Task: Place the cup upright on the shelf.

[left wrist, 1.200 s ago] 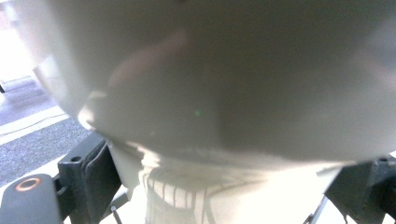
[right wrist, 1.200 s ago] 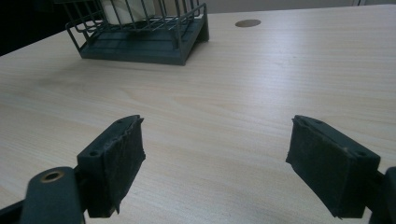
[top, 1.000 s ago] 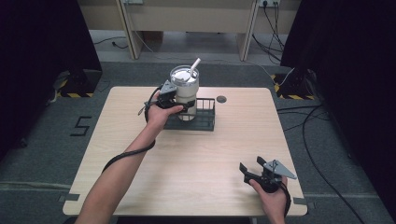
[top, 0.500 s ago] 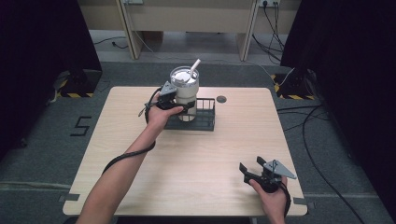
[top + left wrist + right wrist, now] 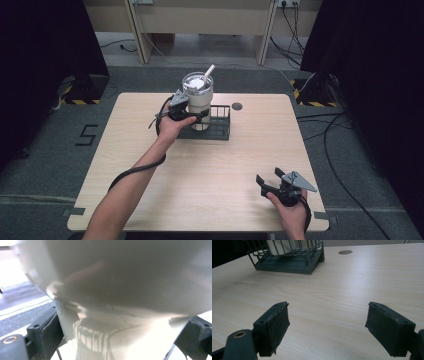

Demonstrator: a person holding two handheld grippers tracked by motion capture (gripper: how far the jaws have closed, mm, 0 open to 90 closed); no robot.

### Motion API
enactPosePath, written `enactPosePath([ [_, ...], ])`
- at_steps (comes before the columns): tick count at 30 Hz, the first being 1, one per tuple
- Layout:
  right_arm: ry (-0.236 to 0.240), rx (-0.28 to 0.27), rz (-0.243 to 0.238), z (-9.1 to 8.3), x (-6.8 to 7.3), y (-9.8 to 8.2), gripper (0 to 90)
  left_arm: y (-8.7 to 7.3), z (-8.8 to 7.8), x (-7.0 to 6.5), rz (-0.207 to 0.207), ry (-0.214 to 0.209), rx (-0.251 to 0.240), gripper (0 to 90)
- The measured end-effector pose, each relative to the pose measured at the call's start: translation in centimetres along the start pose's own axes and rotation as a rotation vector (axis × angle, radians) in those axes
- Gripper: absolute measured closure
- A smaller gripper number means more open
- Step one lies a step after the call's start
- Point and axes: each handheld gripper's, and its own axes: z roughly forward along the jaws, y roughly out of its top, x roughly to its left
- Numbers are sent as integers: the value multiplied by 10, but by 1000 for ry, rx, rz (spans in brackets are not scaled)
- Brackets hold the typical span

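A cream tumbler (image 5: 197, 97) with a lid and a white straw (image 5: 208, 71) stands upright in the left end of a dark wire basket (image 5: 220, 131) at the table's far middle. My left gripper (image 5: 198, 118) is shut on the tumbler's narrower lower body. In the left gripper view the tumbler (image 5: 120, 290) sits very close, with a black jaw pressed against each side. My right gripper (image 5: 267, 181) rests open near the front right corner, with only bare tabletop between its pads (image 5: 277, 325). The basket (image 5: 287, 263) lies far ahead of it.
A round cable hole (image 5: 237, 106) sits in the light wood table (image 5: 210, 170) just behind the basket's right end. Cables trail on the grey floor to the right. Black curtains stand on both sides.
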Motion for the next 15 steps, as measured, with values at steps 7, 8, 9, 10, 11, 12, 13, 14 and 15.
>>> enactPosePath([
  [7,0,-1,-3,0,0,0,188,0,-4,-1,0,8,8,81],
  [8,-1,-1,-3,0,0,0,188,0,-4,-1,-5,10,9,81],
  [9,0,-1,-2,0,1,0,188,0,-5,-2,-5,15,11,83],
  [10,0,-1,-2,0,1,0,188,0,-6,-3,-4,18,13,83],
  [11,0,-1,-3,0,0,0,188,0,-6,-3,-4,19,14,83],
  [12,0,0,-3,0,0,0,189,0,-8,-3,-4,17,13,84],
  [13,0,0,-3,0,0,0,189,0,-8,-3,-4,17,13,85],
  [14,0,-1,-4,0,0,0,188,0,-9,-4,-6,20,14,85],
  [15,-2,-1,-2,0,1,0,189,-1,-10,-4,-4,21,15,85],
])
